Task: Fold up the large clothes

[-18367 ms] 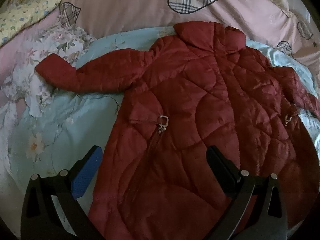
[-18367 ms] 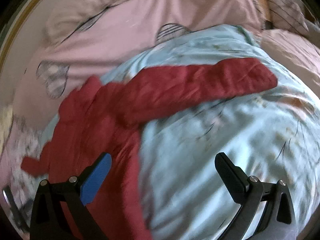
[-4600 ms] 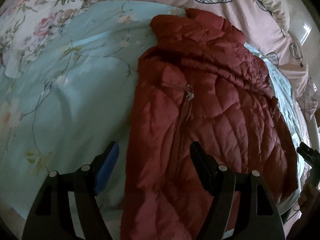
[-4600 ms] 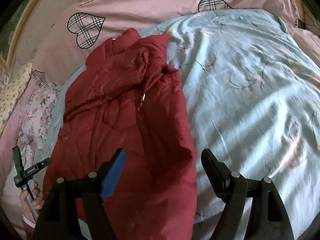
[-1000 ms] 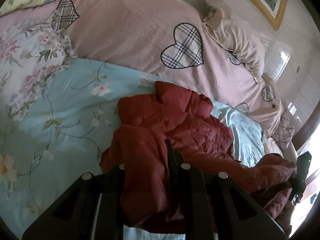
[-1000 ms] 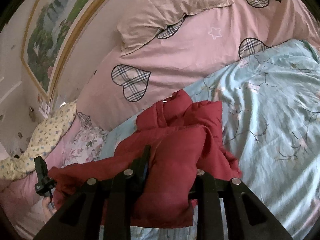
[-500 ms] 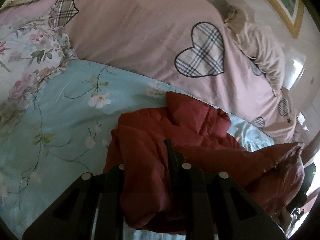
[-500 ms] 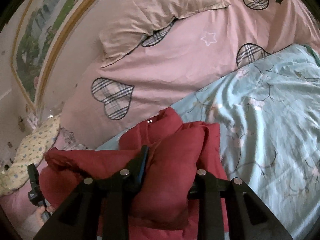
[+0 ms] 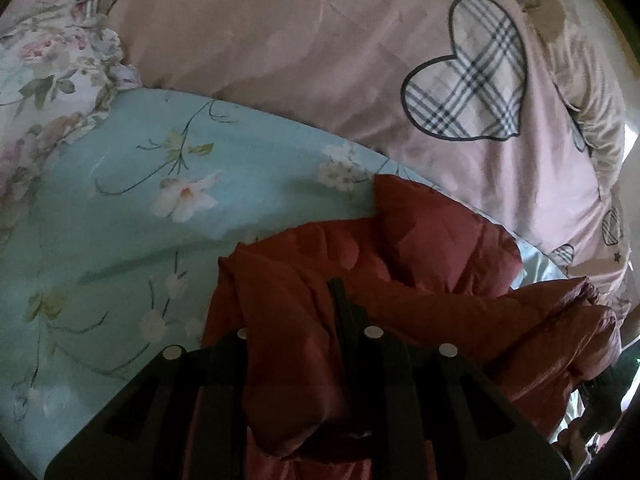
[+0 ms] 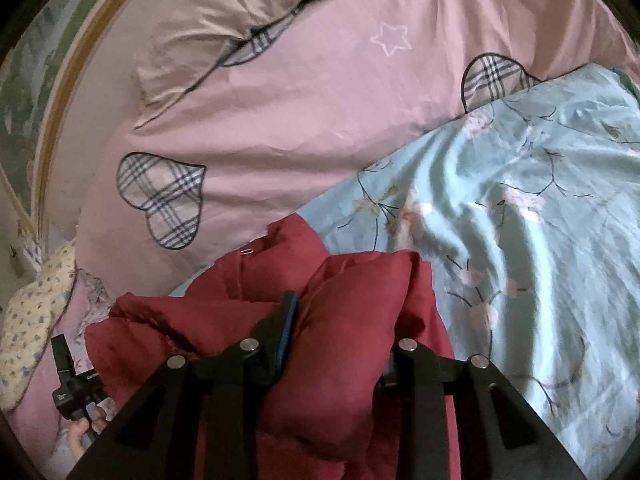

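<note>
Both grippers, left (image 9: 292,320) and right (image 10: 340,328), clamp jaws on the red jacket (image 9: 440,264), collar pointing away.

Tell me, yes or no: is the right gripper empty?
No. The right gripper is clamped on a thick fold of the red jacket.

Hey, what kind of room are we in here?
Most likely a bedroom. A pink duvet with plaid hearts and a pillow lie at the head of a bed, a floral blue quilt is spread over it, and a framed picture hangs on the wall.
</note>
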A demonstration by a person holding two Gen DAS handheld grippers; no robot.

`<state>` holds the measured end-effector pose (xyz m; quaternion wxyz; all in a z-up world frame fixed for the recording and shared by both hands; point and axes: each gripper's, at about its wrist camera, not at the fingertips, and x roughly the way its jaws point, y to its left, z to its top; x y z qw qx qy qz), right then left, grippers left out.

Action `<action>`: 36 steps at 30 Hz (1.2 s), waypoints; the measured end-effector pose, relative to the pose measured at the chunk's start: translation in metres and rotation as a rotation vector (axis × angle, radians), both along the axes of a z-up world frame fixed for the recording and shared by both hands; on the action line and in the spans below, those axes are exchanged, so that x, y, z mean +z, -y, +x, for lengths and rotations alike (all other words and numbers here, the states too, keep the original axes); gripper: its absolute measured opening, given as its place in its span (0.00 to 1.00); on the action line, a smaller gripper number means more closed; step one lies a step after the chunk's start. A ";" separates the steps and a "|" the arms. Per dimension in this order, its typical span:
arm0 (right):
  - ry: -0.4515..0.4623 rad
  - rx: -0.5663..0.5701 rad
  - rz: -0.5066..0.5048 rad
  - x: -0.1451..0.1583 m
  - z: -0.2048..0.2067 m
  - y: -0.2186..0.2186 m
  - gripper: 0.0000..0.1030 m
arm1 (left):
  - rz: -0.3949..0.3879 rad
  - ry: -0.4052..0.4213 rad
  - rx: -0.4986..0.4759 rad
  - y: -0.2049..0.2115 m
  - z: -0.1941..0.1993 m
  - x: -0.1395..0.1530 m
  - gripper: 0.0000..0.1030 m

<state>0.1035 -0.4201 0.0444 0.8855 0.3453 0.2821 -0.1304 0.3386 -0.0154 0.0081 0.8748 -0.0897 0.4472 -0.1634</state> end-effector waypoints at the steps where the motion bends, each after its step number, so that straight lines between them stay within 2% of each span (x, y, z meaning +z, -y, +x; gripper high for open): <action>1: -0.006 -0.005 0.002 -0.003 0.006 0.003 0.30 | 0.006 0.004 0.001 0.003 0.005 -0.001 0.18; 5: -0.022 -0.023 0.008 -0.013 0.026 0.013 0.30 | 0.028 0.019 0.007 0.013 0.025 -0.001 0.19; 11: -0.042 -0.052 0.012 -0.027 0.047 0.023 0.30 | 0.053 0.006 0.026 0.025 0.051 -0.019 0.19; 21: -0.115 -0.075 -0.003 -0.053 0.073 0.029 0.30 | 0.056 -0.007 0.018 0.032 0.064 -0.036 0.22; 24: -0.125 -0.079 0.000 -0.057 0.077 0.031 0.30 | 0.042 0.003 -0.002 0.027 0.057 -0.027 0.27; 28: -0.118 -0.072 -0.020 -0.059 0.080 0.030 0.30 | 0.031 0.045 -0.008 0.015 0.036 -0.008 0.44; 33: -0.118 -0.079 -0.029 -0.060 0.082 0.029 0.31 | -0.027 0.095 -0.035 0.001 -0.010 0.011 0.45; 36: -0.127 -0.081 -0.044 -0.059 0.085 0.027 0.31 | -0.034 0.121 -0.093 0.009 -0.037 0.017 0.45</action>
